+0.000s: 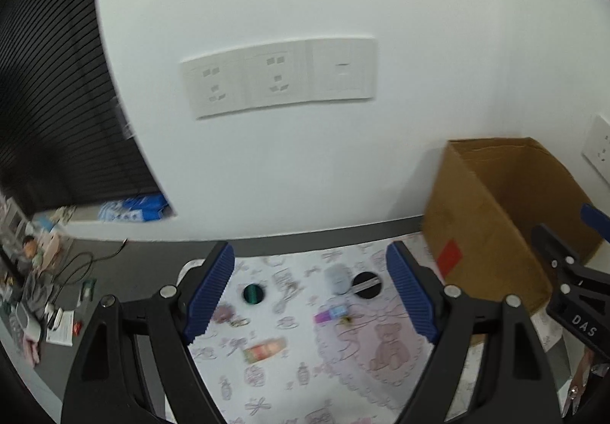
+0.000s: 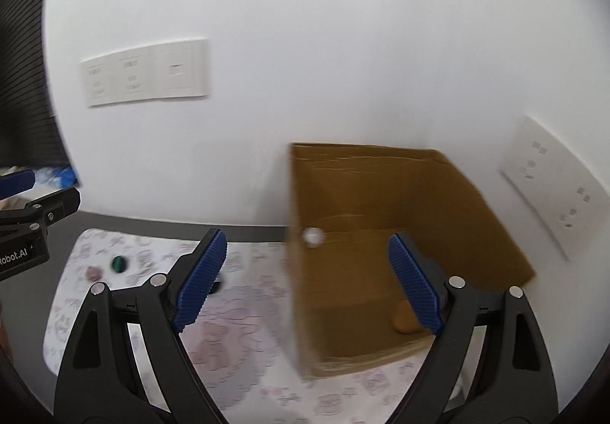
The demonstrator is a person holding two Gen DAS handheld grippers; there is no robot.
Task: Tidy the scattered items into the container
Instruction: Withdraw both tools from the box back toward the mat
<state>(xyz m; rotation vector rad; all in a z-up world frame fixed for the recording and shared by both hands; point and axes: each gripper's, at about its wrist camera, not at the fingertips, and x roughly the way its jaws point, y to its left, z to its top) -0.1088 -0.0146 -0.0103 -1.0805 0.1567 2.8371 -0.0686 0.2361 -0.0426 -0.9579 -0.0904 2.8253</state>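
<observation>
My left gripper (image 1: 310, 294) is open and empty above a patterned mat (image 1: 305, 366). On the mat lie a green round item (image 1: 252, 293), a pale blue item (image 1: 337, 280), a black disc (image 1: 366, 285), a purple and blue piece (image 1: 330, 314), an orange packet (image 1: 265, 349) and a pinkish piece (image 1: 222, 313). An open cardboard box (image 1: 495, 218) stands at the right by the wall. My right gripper (image 2: 307, 281) is open and empty in front of the box (image 2: 366, 256). A small white ball (image 2: 312, 236) shows in mid-air at the box's left edge. An orange lump (image 2: 405, 321) lies inside.
A white wall with socket plates (image 1: 278, 77) stands right behind the mat. More sockets (image 2: 553, 183) are on the side wall by the box. At the left lie cables and clutter (image 1: 38, 290) on the dark table. Scissors (image 1: 575, 389) show at the lower right.
</observation>
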